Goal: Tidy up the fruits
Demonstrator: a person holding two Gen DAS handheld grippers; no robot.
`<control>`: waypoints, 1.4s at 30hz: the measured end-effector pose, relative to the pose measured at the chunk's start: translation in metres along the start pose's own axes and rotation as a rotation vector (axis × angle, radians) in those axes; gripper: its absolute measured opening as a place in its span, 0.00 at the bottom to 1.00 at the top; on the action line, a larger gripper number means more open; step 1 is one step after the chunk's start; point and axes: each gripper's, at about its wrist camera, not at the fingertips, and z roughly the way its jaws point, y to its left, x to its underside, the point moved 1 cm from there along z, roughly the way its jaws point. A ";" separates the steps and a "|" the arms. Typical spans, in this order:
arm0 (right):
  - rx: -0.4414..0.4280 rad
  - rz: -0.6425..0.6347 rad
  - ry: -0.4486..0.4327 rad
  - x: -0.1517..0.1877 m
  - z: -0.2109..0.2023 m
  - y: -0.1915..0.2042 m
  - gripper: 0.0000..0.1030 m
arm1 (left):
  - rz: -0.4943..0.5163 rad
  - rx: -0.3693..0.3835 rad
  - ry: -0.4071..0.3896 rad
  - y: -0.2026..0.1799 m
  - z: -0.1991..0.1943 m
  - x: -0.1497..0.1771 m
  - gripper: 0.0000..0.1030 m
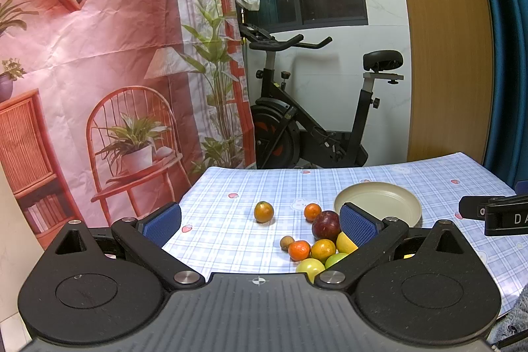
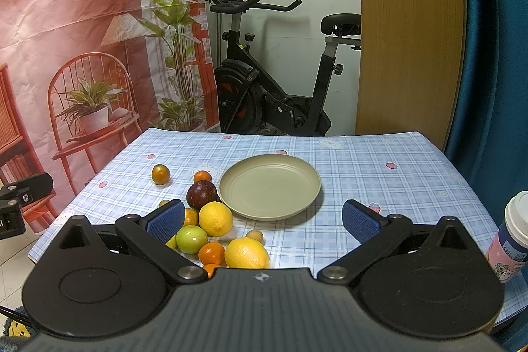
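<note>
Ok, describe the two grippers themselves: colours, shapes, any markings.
The left gripper and right gripper look alike: matte black bodies with two round discs, angled black link arms joined by silver pivot pins, and fingers tipped with blue textured pads. A small white crosshair mark sits on the ribbed centre plate. The right gripper's side, seen from the left camera, bears white letters, partly cut off.

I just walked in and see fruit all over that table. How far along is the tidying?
Nothing looks done: the plate is bare. Nothing is in hand either; the left gripper and the right gripper are both open with nothing between the pads. All the fruit is left on the tablecloth, including the dark plum, two lemons, the green fruit and the lone orange.
</note>
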 end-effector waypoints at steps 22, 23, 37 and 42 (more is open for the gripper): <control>0.000 0.001 0.001 0.000 0.000 0.000 1.00 | -0.001 0.001 0.001 0.000 0.000 0.000 1.00; 0.000 0.001 0.001 0.000 0.000 -0.001 1.00 | -0.001 0.001 0.001 0.000 0.000 0.000 1.00; -0.001 0.001 0.002 0.000 0.000 -0.001 1.00 | -0.002 0.003 0.002 0.001 0.000 0.000 1.00; 0.000 0.004 0.001 0.000 0.000 -0.001 1.00 | -0.006 -0.009 0.013 0.001 0.001 0.002 1.00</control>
